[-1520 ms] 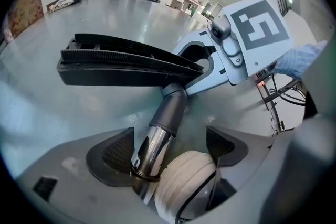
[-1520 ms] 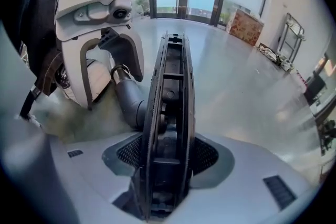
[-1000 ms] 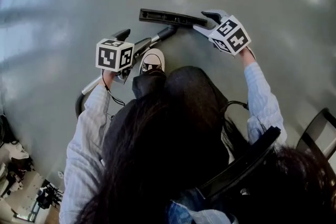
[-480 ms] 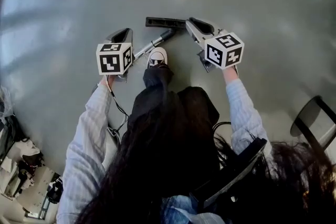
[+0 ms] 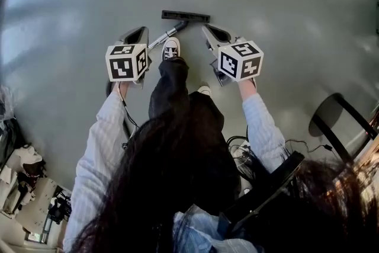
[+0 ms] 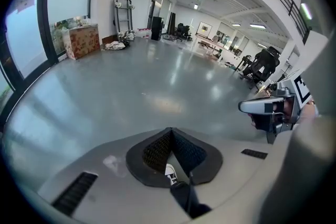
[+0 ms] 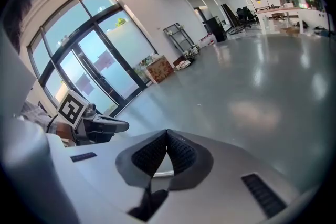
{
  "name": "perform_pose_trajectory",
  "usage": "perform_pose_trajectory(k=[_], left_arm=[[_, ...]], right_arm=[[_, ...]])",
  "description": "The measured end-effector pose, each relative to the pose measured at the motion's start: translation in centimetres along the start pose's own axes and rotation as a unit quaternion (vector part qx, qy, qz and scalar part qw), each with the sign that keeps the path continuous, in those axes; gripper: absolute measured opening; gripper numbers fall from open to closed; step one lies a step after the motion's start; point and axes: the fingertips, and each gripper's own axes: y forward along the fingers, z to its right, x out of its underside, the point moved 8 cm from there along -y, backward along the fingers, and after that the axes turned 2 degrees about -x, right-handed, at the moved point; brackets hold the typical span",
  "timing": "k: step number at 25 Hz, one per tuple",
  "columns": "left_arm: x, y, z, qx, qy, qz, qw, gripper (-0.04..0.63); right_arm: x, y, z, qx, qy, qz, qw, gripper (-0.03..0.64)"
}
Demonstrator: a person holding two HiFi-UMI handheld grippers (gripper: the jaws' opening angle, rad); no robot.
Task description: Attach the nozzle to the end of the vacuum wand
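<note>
A black floor nozzle (image 5: pixel 185 15) lies on the grey floor, and the silver vacuum wand (image 5: pixel 167 34) runs from its middle back toward my left side. Both grippers hang well above them, touching neither. My left gripper (image 5: pixel 140 32) has just closed its jaws, which now meet with nothing between them (image 6: pixel 170 132). My right gripper (image 5: pixel 208 29) has likewise just closed empty (image 7: pixel 167 134). Each gripper view shows the other gripper off to the side, over open floor.
The person's shoe (image 5: pixel 171 48) stands beside the wand, with the other shoe (image 5: pixel 204 90) further back. A black chair (image 5: pixel 333 122) is at the right and cables (image 5: pixel 238 149) lie behind. Clutter sits at the lower left (image 5: pixel 23 186). Boxes (image 6: pixel 80 41) and desks line the far walls.
Both grippers rose from the floor, the left off the wand and the right off the nozzle, and their jaws closed. The nozzle and wand stayed on the floor.
</note>
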Motion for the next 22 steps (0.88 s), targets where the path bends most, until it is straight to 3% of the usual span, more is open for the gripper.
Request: perform_pose_trajectory(k=[6,10,13,15,18,22], left_arm=[[0.9,-12.7,5.1,-0.003,-0.02,0.008,0.9998,0.006],[2.0,-22.8,8.7,0.001,-0.09,0.031,0.9954,0.006],[3.2,-29.7,10.5,0.018,-0.153,0.055,0.9865,0.006],[3.6,-33.2,11.4,0.028,-0.174,0.074,0.9815,0.006],[3.8,-37.1,13.2,0.033,-0.166,0.096,0.9809,0.006],[3.5,-41.5,13.9,0.03,-0.123,0.127,0.9838,0.006]], right_arm=[[-2.1,-9.4,-8.4,0.02,0.004,-0.016,1.0,0.006],[-4.1,-16.6,-14.4,0.029,-0.002,-0.011,1.0,0.006],[-5.1,-21.0,-18.9,0.035,-0.001,-0.004,0.999,0.006],[-5.6,-23.5,-21.1,0.038,0.005,0.009,0.999,0.006],[-5.2,-26.7,-23.2,0.044,0.013,0.021,0.999,0.006],[-4.4,-28.9,-26.8,0.048,0.003,0.02,0.999,0.006]])
